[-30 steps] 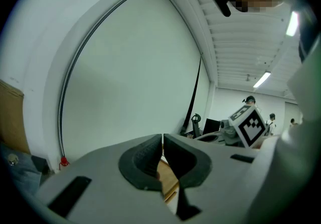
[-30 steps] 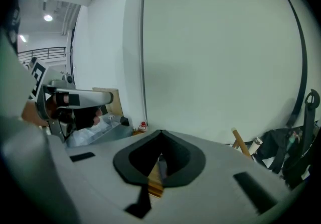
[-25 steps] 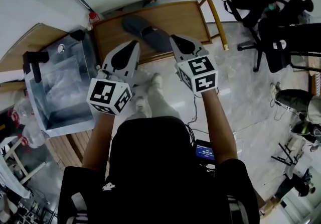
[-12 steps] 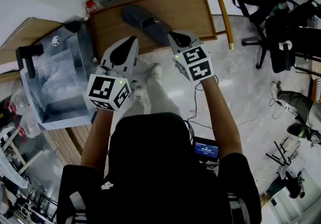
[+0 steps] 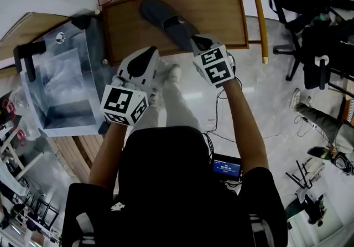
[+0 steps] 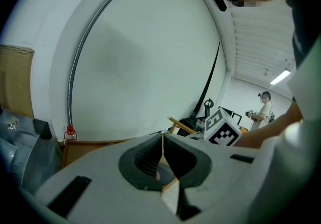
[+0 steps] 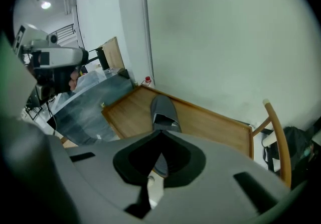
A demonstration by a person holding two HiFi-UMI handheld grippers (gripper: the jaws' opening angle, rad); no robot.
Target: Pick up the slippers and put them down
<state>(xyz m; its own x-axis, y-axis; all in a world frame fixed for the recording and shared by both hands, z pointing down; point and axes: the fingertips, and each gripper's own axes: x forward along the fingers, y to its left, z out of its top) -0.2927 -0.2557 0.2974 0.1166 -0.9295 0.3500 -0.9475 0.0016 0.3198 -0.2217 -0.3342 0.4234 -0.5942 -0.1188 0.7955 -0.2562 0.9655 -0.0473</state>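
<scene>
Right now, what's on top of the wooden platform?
One dark grey slipper lies on the wooden platform. The right gripper, jaws shut and empty, covers the slipper's near end in the head view. No second slipper shows.

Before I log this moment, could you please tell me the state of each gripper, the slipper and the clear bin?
left gripper: shut, empty.
right gripper: shut, empty.
slipper: lying sole down on the wooden platform, not gripped.
clear bin: open at the top.
</scene>
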